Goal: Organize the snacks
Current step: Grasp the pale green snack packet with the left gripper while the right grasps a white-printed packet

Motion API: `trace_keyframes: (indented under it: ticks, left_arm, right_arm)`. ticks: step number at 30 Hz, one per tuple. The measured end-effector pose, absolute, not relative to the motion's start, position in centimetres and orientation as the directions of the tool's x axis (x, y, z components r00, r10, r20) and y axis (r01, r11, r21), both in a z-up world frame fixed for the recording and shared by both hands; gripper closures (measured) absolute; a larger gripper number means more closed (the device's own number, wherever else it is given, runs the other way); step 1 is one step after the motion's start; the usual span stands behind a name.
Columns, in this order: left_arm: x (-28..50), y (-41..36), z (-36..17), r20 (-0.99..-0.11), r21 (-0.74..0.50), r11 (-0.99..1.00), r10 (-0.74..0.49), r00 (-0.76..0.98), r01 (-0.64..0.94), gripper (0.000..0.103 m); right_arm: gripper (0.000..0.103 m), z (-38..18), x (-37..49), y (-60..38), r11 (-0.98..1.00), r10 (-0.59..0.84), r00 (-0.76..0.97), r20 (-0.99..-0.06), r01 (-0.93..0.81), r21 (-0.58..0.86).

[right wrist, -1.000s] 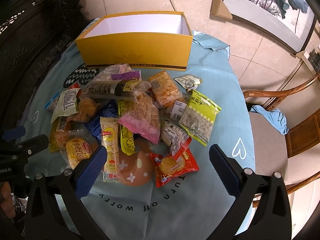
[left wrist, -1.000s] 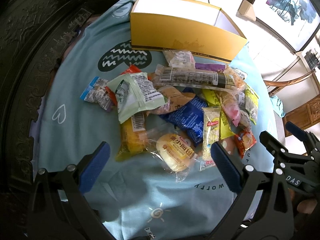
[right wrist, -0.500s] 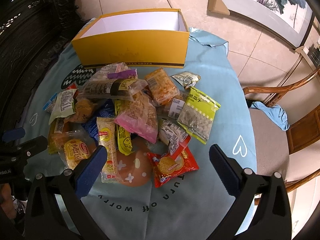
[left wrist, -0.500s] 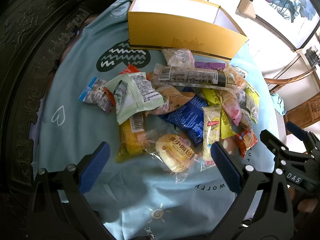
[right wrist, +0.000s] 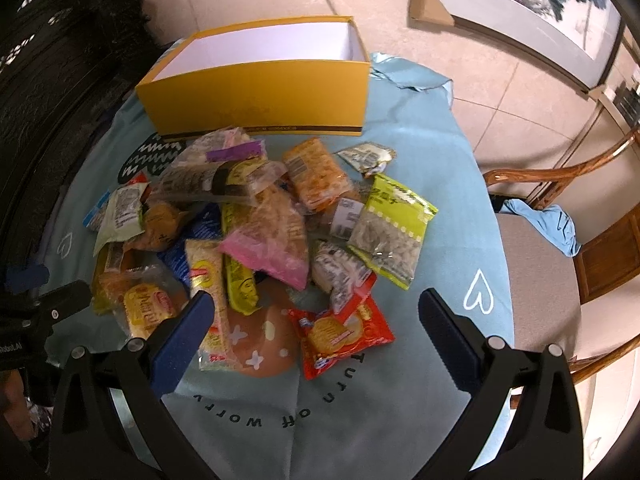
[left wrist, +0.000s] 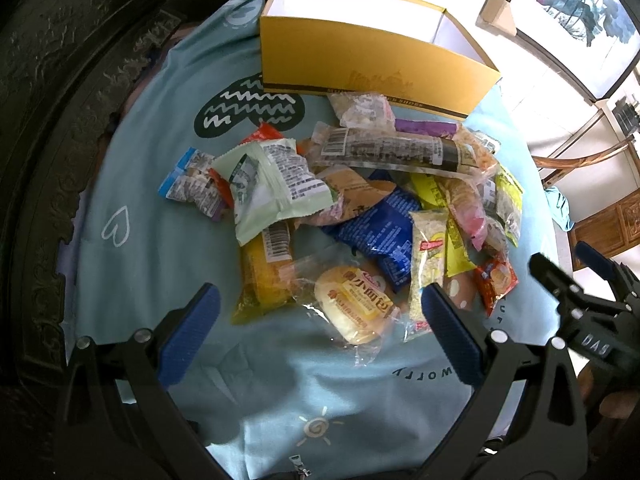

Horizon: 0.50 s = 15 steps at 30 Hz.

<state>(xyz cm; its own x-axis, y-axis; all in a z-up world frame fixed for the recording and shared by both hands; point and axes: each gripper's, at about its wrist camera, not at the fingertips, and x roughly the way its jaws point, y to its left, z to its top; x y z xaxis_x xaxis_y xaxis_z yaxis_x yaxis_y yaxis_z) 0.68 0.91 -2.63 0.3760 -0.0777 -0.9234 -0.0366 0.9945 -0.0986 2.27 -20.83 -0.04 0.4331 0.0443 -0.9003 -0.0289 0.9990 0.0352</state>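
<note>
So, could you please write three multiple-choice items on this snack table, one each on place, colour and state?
1. Where does the yellow cardboard box stand?
A. behind the snack pile
B. on the chair
C. on the floor

2. What colour is the cloth under the snacks?
A. red
B. light blue
C. white

3. How are the right gripper and left gripper?
A. both open, holding nothing
B. both shut
C. one holds a packet

Answers: A, the box sits at the table's far edge; B, the cloth shows blue throughout; A, the fingers stand wide apart.
</note>
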Motion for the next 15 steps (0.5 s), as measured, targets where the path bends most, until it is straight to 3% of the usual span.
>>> trace_keyframes:
  ticks: [8, 13, 15]
  left_arm:
    - [2.1, 2.1, -4.5, -0.933, -0.100, 0.993, -0.071, 0.353, -0.064, 0.002]
    - [3.8, 1.7, -5.7, -0.943, -0.060, 0.997, -0.044, 0.329, -0.040, 0.002]
    - [4.2, 1.8, -6.2, -0.949, -0.063, 0.997, -0.047, 0.312, -0.041, 0.002]
  right_arm:
    - [0.001, -0.6, 3.5, -24.0, 0.999, 0.026, 0.485, -0.874, 0.008, 0.034]
    - [0.001, -3.2, 4.1, -22.8, 0.995, 0.044, 0.433, -0.901, -0.096, 0.003]
    - [0.010, -4.5, 4.1, -22.4, 0.992, 0.073, 0.397, -0.915, -0.123, 0.025]
